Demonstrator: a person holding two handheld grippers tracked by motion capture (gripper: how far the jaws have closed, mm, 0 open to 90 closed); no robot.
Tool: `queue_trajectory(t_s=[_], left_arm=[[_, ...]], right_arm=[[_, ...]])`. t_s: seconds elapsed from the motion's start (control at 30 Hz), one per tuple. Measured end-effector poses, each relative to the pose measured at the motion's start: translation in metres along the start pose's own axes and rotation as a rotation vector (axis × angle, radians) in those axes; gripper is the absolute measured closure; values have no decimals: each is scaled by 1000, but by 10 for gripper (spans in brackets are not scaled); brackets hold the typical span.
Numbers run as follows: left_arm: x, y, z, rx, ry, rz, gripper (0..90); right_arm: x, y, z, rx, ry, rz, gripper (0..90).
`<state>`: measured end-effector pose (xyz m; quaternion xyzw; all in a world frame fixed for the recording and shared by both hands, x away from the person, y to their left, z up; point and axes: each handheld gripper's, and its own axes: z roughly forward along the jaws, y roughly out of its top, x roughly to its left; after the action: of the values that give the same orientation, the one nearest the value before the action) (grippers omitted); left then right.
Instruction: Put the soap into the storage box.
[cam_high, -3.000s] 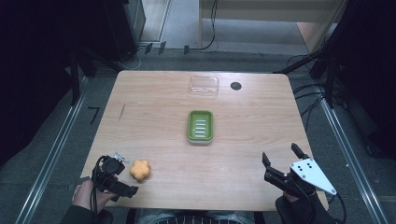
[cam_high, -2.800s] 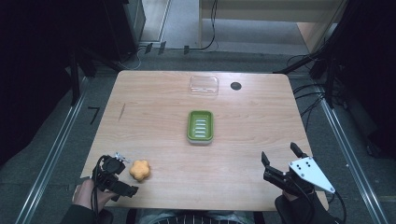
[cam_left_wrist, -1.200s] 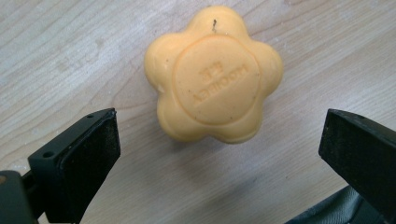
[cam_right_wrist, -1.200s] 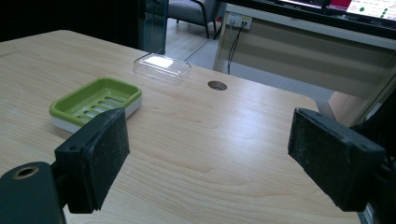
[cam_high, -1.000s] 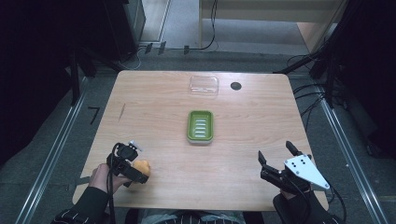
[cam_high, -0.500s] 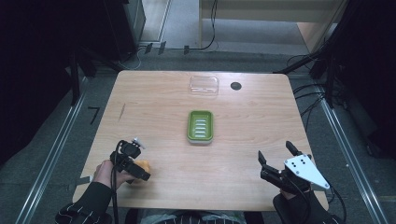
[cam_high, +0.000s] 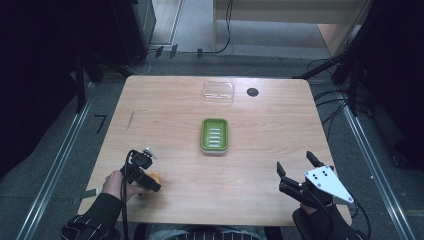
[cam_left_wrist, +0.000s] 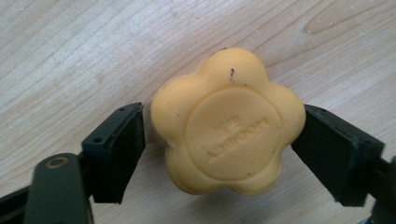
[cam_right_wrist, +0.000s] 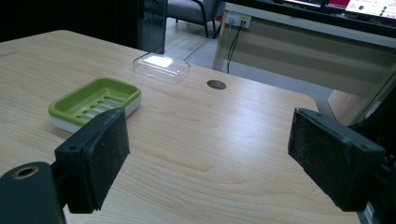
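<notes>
An orange flower-shaped soap (cam_left_wrist: 224, 126) lies on the wooden table (cam_high: 270, 135), at its near left (cam_high: 155, 177). My left gripper (cam_left_wrist: 219, 135) straddles it, and its jaws have just been closing on it. One pad touches the soap's side; the other pad (cam_left_wrist: 123, 154) stands a sliver off it. A hand holds that gripper (cam_high: 148, 183) over the soap. A green soap dish (cam_high: 205, 136) sits at the table's middle, empty (cam_right_wrist: 60, 109). My right gripper (cam_high: 295, 162) rests at the near right, open, with nothing between its pads (cam_right_wrist: 210, 154).
A clear plastic lid (cam_high: 218, 91) lies at the far middle of the table (cam_right_wrist: 161, 67). Beside it is a round cable hole (cam_high: 252, 92). Bare wood lies between the soap and the dish. Dark floor and metal rails flank the table.
The left hand has come in from the table's near left edge onto the soap. The gripper now covers most of it from above. The right gripper has stayed put.
</notes>
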<state>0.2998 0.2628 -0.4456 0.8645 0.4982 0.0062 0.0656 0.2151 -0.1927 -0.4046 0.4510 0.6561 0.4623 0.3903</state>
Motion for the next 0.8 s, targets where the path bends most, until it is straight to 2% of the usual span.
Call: queue_trajectory(t_s=[0.23,0.57,0.8], left_arm=[[-1,0,2,0,-10,5,246],[0,-1,4,-5,-24,0,253],[-1,-2,4,-12,-12,18,256]], right_arm=[[0,0,0,0,-1,-1,131],[-1,0,-1,2,-2,6,131],[-1,0,-1,1,-2,4,131]])
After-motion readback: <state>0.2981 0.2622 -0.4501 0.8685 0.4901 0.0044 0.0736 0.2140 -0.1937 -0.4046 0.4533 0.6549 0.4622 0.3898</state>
